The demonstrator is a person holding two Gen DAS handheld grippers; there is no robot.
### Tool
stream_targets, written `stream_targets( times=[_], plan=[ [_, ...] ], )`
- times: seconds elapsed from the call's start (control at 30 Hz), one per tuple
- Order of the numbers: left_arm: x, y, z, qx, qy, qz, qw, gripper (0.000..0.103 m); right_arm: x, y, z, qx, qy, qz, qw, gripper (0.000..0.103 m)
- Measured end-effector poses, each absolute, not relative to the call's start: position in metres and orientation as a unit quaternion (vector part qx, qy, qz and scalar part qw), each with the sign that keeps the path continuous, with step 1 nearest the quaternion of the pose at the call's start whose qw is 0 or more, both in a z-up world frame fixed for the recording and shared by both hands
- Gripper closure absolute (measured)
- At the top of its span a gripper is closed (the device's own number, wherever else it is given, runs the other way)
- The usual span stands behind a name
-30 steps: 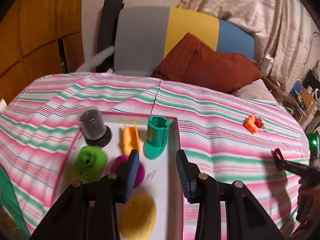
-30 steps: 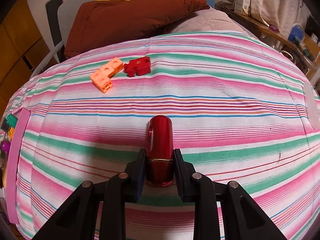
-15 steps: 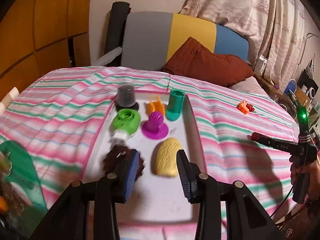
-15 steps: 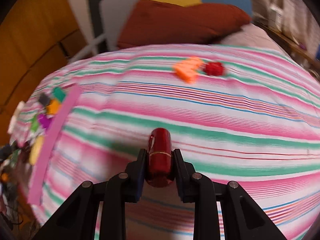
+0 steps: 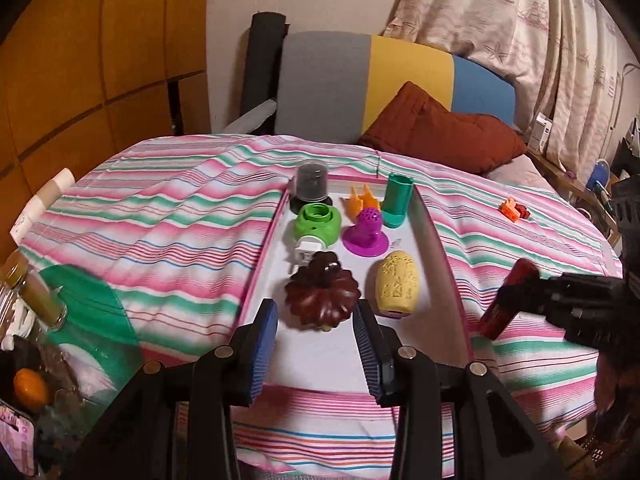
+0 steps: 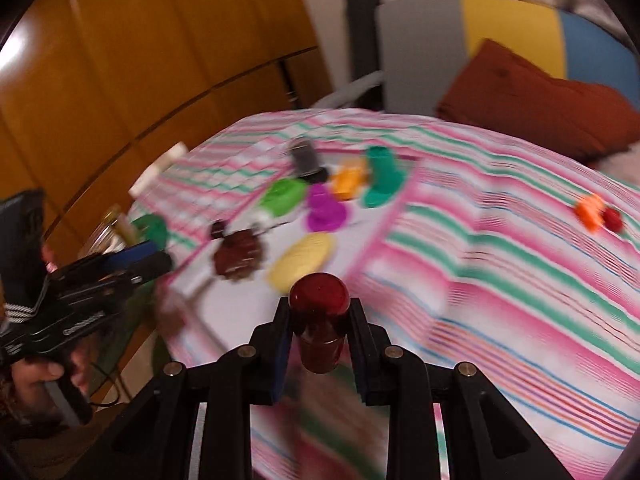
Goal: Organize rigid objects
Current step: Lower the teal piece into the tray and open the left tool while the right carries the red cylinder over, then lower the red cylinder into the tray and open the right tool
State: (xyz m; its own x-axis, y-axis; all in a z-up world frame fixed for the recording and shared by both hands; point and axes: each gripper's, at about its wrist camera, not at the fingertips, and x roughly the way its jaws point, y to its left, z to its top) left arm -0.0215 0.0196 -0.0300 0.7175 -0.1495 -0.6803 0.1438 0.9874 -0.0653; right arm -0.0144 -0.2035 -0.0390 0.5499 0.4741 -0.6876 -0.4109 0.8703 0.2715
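Glossy red, the small cylinder (image 6: 319,320) sits clamped between your right gripper's (image 6: 319,332) fingers, its long axis running forward along them with the rounded end outward. The white tray (image 5: 434,240) with the pink rim lies ahead and to the left of it, and the right-wrist view is blurred; in the left-wrist view the cylinder hangs just outside the tray's right edge, near its front right corner. The bare floor at the tray's front edge, in front of the yellow oval piece (image 5: 396,286), looks like the nearest free spot. Your left gripper (image 5: 316,336) hovers at the front edge with its jaws well apart, holding nothing, the brown flower-shaped piece (image 5: 322,294) just beyond its tips.
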Motion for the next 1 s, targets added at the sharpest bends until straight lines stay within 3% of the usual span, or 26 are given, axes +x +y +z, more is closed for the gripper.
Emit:
stream_targets(
  times=[0.6, 0.7, 0.77, 1.0],
  plan=[
    [-0.028, 0.057, -0.035, -0.04, 0.367, -0.052, 0.928, 0.064, -0.002, -0.11, -0.067, -0.019, 0.436, 0.294, 0.85, 0.075],
    [-0.027, 0.06, -0.035, -0.047, 0.367, -0.049, 0.928, 0.064, -0.002, -0.107, -0.065, -0.009, 0.437, 0.305, 0.846, 0.067],
    [-0.027, 0.062, -0.034, -0.051, 0.365, -0.047, 0.928, 0.064, -0.007, -0.111, -0.06, -0.002, 0.423, 0.311, 0.851, 0.053],
    [-0.026, 0.064, -0.03, -0.064, 0.361, -0.045, 0.929, 0.064, -0.013, -0.136, -0.049, 0.02, 0.411, 0.302, 0.86, 0.052]
  ],
)
